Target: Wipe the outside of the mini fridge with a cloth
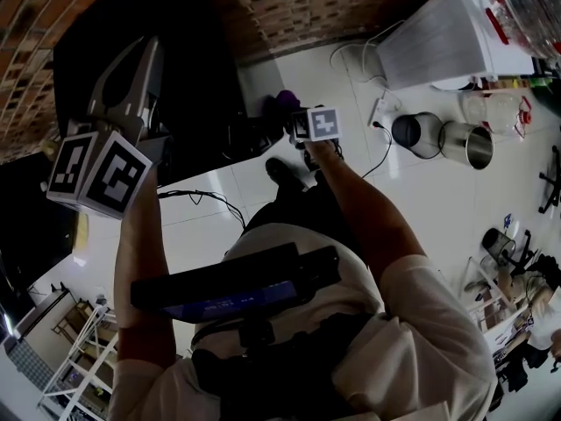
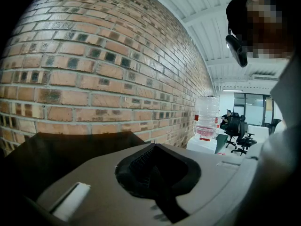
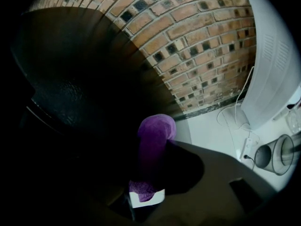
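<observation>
Right gripper pinches bunched purple cloth (nubbly, perhaps terry).

text: none legible | chest device screen: perhaps print, too blurred

The person wore a pale short-sleeved shirt under a black chest harness. The harness carried a flat black device with a dim bluish screen. One dark shoe showed. The left tool had a grey tapered shell. It and the right tool each bore a cube of black-and-white square markers.
</observation>
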### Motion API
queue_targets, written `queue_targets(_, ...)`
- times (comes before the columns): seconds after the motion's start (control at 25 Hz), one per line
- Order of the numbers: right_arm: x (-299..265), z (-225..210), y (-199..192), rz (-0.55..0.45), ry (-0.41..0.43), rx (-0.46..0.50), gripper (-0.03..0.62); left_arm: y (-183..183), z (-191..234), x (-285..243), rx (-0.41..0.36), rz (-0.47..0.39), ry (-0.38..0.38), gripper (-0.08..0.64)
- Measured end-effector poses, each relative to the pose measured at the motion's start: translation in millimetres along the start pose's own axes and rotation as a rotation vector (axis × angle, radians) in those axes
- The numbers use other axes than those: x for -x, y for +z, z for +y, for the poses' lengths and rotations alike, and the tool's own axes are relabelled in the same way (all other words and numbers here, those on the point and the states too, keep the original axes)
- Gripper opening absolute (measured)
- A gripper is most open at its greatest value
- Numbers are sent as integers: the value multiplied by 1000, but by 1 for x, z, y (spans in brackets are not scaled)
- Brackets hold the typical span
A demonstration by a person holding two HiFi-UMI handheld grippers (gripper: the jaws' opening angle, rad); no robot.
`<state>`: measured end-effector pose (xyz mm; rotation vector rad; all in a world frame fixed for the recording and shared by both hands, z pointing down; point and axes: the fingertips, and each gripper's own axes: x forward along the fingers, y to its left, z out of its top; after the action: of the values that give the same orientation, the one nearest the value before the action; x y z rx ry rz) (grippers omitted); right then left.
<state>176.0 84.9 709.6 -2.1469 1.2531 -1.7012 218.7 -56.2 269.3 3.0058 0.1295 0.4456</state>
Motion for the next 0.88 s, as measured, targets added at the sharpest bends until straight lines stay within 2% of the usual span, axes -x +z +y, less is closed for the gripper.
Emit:
queue_targets(0.24, -10, -10, -6, 47, -42, -11, 140, 1, -1, 0, -1, -1, -6, 9)
queue_targets(0.4, -12, -15, -4, 66, -55, 18, 141, 2, -2, 0, -3, -5, -2, 9)
queue_targets(0.56, -3, -15, 1, 47, -71, 36, 141, -2, -4, 0, -8, -3, -28, 9)
queue_targets(0.88, 64, 0, 56, -84, -84, 165, 144, -5, -10, -7, -27, -4, -92, 13)
